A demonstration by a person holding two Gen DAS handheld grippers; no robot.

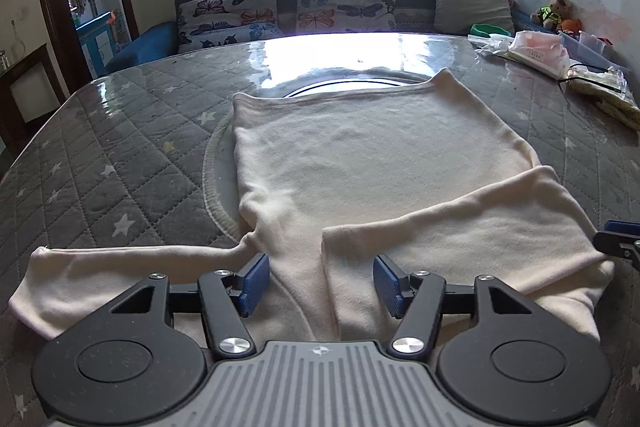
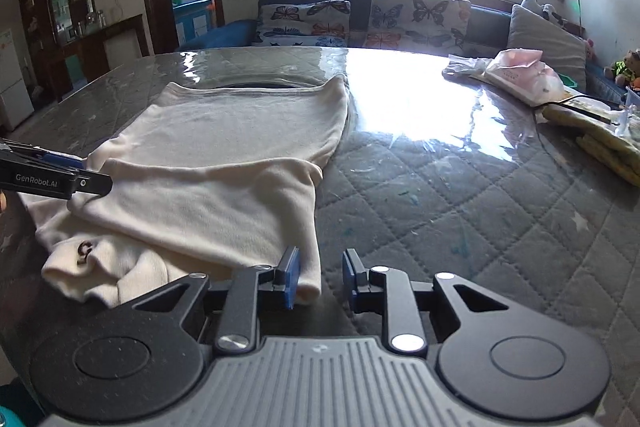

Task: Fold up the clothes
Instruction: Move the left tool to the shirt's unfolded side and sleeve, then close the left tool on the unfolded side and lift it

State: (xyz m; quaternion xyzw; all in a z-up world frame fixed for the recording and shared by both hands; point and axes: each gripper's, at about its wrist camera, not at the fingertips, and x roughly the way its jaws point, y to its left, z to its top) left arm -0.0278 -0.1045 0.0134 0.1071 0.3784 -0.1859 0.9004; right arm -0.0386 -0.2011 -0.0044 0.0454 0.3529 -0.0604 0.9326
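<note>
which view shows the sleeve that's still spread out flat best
The left wrist view: the unfolded left sleeve of the cream long-sleeved cotton shirt stretches out in full across the quilted grey table cover. The right wrist view shows only the folded-in right sleeve.

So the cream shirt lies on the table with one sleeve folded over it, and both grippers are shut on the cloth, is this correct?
Not quite. The shirt does lie on the table with one sleeve folded over it, but both grippers are open and hold nothing. The left wrist view shows the left gripper with its jaws spread above the cloth; the right wrist view shows the right gripper open at the sleeve's edge.
</note>
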